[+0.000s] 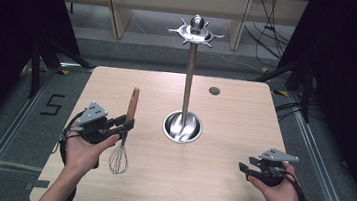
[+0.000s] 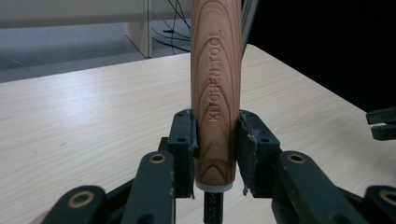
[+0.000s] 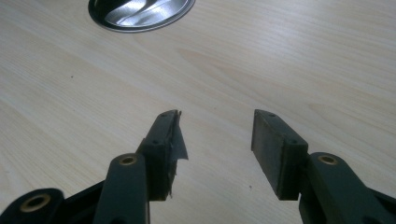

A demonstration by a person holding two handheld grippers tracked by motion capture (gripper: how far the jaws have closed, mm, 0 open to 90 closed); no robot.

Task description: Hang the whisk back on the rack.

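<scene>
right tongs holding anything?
No: the right tongs stand open over bare table, with nothing between the jaws.

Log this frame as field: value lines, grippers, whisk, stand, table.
left gripper: shut on whisk handle
whisk: wooden handle up, wire head down near table, handle reads KITCHEN TOOL
right gripper: open, empty, low over table
utensil stand: upright, round metal base, hooks on top bare
table: light wood
</scene>
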